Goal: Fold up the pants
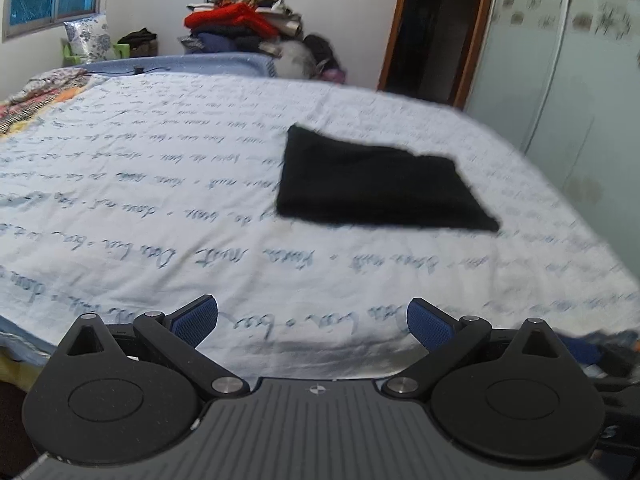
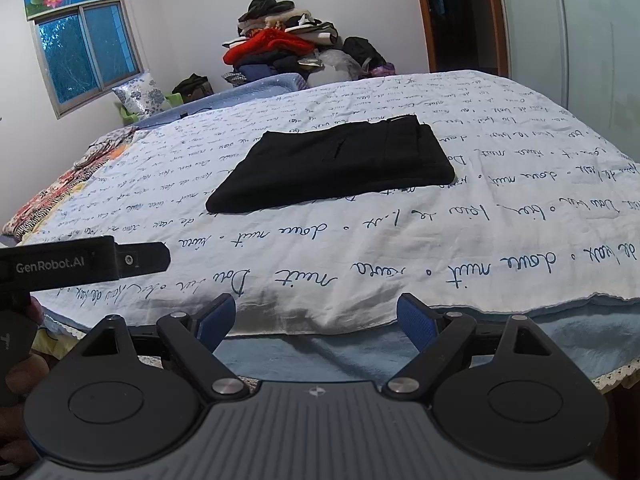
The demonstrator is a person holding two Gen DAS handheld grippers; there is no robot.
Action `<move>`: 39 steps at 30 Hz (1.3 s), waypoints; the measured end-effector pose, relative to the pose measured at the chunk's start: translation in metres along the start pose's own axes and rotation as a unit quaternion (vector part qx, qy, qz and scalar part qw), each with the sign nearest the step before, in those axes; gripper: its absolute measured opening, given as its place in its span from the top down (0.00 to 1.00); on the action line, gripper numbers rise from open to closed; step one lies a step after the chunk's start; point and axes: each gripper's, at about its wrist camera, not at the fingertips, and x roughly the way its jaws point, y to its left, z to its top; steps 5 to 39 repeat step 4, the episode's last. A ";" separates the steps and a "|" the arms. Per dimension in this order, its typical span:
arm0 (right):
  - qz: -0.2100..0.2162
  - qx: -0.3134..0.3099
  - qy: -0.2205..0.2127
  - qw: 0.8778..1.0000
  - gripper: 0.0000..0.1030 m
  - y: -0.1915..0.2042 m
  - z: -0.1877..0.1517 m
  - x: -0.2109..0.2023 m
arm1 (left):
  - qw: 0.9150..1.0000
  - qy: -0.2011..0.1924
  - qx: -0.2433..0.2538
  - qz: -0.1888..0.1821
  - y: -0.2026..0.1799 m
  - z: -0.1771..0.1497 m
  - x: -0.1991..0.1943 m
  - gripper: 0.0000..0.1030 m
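Black pants point(image 1: 380, 184) lie folded into a flat rectangle on the bed's white sheet with blue handwriting point(image 1: 160, 208). In the right wrist view the folded pants point(image 2: 336, 164) sit mid-bed, waistband toward the far right. My left gripper point(image 1: 312, 320) is open and empty, held back over the bed's near edge, well short of the pants. My right gripper point(image 2: 316, 320) is open and empty, held off the bed's front edge. The left gripper's body point(image 2: 80, 262) shows at the left of the right wrist view.
A pile of clothes point(image 2: 288, 48) is stacked beyond the bed's far side. A floral pillow point(image 2: 140, 94) and patterned blanket point(image 2: 60, 188) lie at the bed's left. A wardrobe point(image 1: 560, 60) and doorway point(image 1: 436, 24) stand at the right.
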 end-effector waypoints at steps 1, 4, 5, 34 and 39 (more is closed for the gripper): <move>0.000 0.000 0.000 1.000 0.14 0.000 0.000 0.000 | 1.000 0.005 0.011 0.007 -0.002 -0.001 0.002 0.01; 0.002 0.002 0.000 1.000 0.14 -0.001 0.000 0.000 | 0.999 0.023 0.021 0.021 -0.004 -0.003 0.006 0.01; 0.002 0.002 0.000 1.000 0.14 -0.001 0.000 0.000 | 0.999 0.023 0.021 0.021 -0.004 -0.003 0.006 0.01; 0.002 0.002 0.000 1.000 0.14 -0.001 0.000 0.000 | 0.999 0.023 0.021 0.021 -0.004 -0.003 0.006 0.01; 0.002 0.002 0.000 1.000 0.14 -0.001 0.000 0.000 | 0.999 0.023 0.021 0.021 -0.004 -0.003 0.006 0.01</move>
